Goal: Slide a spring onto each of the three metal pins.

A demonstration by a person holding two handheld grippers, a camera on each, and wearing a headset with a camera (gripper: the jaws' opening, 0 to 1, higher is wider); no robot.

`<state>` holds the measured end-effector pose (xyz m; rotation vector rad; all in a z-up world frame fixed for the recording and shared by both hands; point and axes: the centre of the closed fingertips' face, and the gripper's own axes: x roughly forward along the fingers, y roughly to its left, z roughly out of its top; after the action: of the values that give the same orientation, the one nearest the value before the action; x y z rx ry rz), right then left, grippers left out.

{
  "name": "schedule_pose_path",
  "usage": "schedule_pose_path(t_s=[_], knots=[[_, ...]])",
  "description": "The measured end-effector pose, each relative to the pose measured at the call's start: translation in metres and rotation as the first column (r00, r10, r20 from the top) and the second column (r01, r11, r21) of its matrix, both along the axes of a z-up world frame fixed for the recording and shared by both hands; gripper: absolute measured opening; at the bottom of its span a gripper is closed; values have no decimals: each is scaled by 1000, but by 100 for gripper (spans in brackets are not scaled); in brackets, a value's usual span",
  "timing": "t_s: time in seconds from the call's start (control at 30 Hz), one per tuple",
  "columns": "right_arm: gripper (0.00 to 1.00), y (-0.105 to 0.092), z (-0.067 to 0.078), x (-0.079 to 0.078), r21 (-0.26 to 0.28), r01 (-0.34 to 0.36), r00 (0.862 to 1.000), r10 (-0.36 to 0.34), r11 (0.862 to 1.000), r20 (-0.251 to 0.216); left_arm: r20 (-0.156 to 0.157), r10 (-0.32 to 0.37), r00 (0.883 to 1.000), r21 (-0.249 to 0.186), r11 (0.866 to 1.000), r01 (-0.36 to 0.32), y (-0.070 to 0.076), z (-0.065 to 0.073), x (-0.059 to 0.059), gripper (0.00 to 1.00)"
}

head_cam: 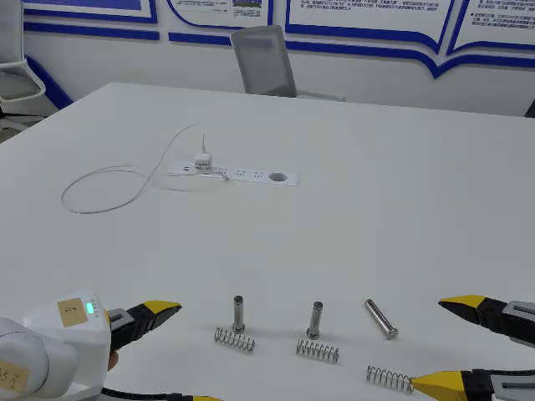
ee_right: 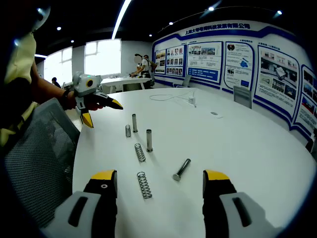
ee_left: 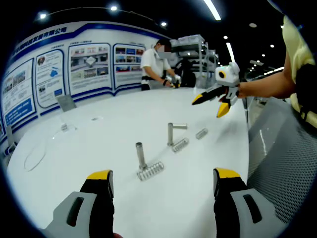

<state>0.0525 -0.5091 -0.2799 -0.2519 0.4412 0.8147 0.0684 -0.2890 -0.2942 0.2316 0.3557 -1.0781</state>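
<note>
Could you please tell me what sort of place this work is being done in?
Likely a showroom or training hall: blue-framed display boards line the wall, and another person stands beyond the big white table.

The worktop (head_cam: pixel 376 209) is being shown as smooth, white and matt, with a faint sheen. The pins (head_cam: pixel 316 319) are being seen as polished grey metal, the springs (head_cam: pixel 318 351) as bright coiled wire. The fingers (ee_left: pixel 99 176) of the left gripper (ee_left: pixel 163 174) and the right gripper (ee_right: pixel 159 174) are being shown with matt yellow tips on black and grey plastic. A chair back (ee_right: pixel 39 158) is being seen as grey mesh cloth, the power strip (head_cam: pixel 242 175) as smooth white plastic.
</note>
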Motion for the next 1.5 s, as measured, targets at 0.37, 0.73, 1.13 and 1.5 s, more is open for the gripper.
schedule_pose_path(t_s=[0.37, 0.73, 1.13, 1.5], knots=[[71, 0, 0, 1, 3, 4, 1000, -4, 1000, -3, 3, 2, 1000, -3, 1000, -2, -1, 1, 0, 84], [69, -1, 0, 4, 8, 18, 1000, -18, 1000, -10, 1, 2, 1000, -9, 1000, -2, -2, 1, 1, 84], [67, -2, -1, 11, 2, 31, 999, -31, 1000, -24, 2, 1, 1000, -13, 1000, 0, -2, 1, 2, 85], [63, 1, 3, 25, -9, 43, 999, -43, 999, -31, 4, 3, 1000, -17, 1000, -3, -2, 2, 2, 85]])
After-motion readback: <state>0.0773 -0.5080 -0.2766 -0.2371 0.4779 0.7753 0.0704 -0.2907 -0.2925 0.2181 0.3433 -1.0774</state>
